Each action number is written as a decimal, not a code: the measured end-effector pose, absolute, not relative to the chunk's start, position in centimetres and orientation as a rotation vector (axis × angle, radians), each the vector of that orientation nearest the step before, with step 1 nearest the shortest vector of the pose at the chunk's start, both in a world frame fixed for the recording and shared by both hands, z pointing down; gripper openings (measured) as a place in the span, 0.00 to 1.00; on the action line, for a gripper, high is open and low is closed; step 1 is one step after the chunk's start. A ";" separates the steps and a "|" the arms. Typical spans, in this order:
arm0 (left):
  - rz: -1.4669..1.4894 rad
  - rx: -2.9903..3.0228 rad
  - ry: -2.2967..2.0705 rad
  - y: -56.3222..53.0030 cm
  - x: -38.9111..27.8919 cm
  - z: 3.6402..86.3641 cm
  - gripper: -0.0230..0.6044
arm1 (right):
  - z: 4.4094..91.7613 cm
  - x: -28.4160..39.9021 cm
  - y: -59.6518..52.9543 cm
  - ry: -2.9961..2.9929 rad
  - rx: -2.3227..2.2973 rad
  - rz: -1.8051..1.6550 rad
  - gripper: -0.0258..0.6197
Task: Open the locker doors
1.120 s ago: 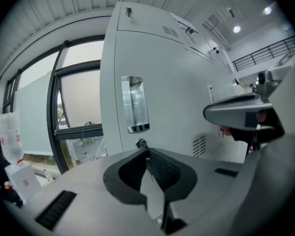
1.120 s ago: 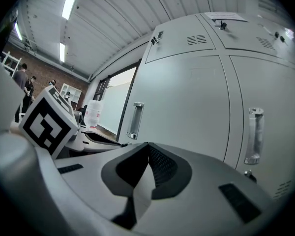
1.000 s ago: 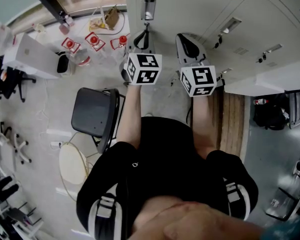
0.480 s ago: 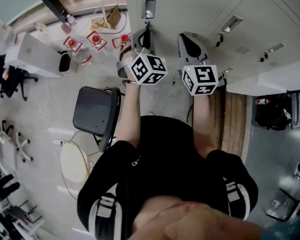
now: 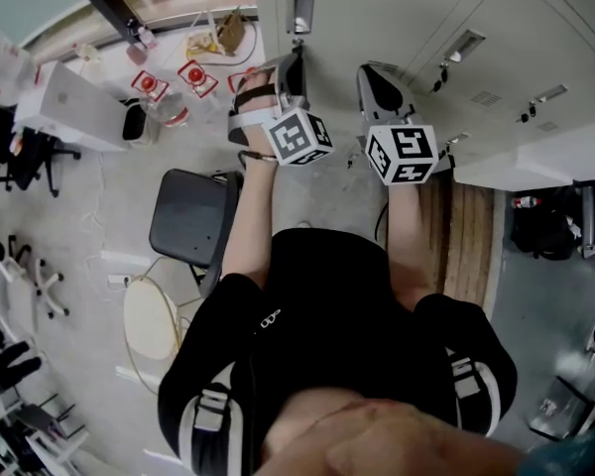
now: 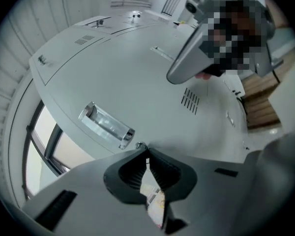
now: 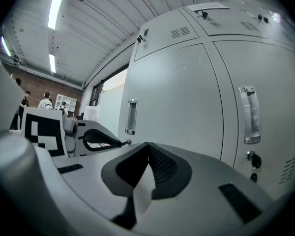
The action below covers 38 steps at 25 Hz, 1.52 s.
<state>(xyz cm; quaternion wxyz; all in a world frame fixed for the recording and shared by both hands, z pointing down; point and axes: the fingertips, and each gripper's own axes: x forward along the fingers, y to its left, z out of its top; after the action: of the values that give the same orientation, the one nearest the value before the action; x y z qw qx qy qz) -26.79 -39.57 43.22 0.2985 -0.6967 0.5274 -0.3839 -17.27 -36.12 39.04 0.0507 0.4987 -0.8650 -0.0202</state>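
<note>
Locker door (image 6: 137,77): grey, vented, still flush with its neighbours, straight ahead of the person beside the window. Left hand-held gripper (image 6: 145,155), jaws pinched narrow on the lock knob (image 6: 139,145) below the chrome handle (image 6: 105,124), has rolled over since a second ago, probably turning the latch. Right hand-held gripper (image 7: 147,149) is closed and empty.

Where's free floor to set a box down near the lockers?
Bare floor between the black chair and the wooden platform, in front of the lockers. Crowded left of the lockers: red-marked items, white box. Left tool grips the key.
</note>
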 end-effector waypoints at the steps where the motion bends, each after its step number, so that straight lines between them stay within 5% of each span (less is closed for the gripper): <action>1: -1.044 -1.819 1.368 -39.7 -26.7 43.3 0.08 | 39.1 -17.3 -36.2 -2.638 1.515 -0.053 0.07; 16: -1.246 -1.316 1.062 -39.8 -26.9 42.6 0.08 | 39.4 -18.4 -36.1 -2.654 1.481 -0.032 0.07; 27: -1.160 -1.531 1.156 -39.4 -26.5 43.8 0.09 | 39.3 -17.6 -35.6 -2.633 1.511 -0.017 0.07; 32: -1.149 -1.675 1.198 -39.1 -26.5 45.1 0.33 | 39.6 -17.2 -35.5 -2.635 1.511 0.006 0.07; 38: -0.918 -1.937 1.326 -38.7 -26.3 43.4 0.39 | 39.7 -17.4 -35.4 -2.651 1.505 0.039 0.07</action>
<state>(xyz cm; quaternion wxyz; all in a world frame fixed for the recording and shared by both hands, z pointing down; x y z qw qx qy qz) -26.33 -38.71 43.38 0.3056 -0.7317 0.5009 -0.3468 -17.43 -35.39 39.65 0.0467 0.4931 -0.8686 0.0128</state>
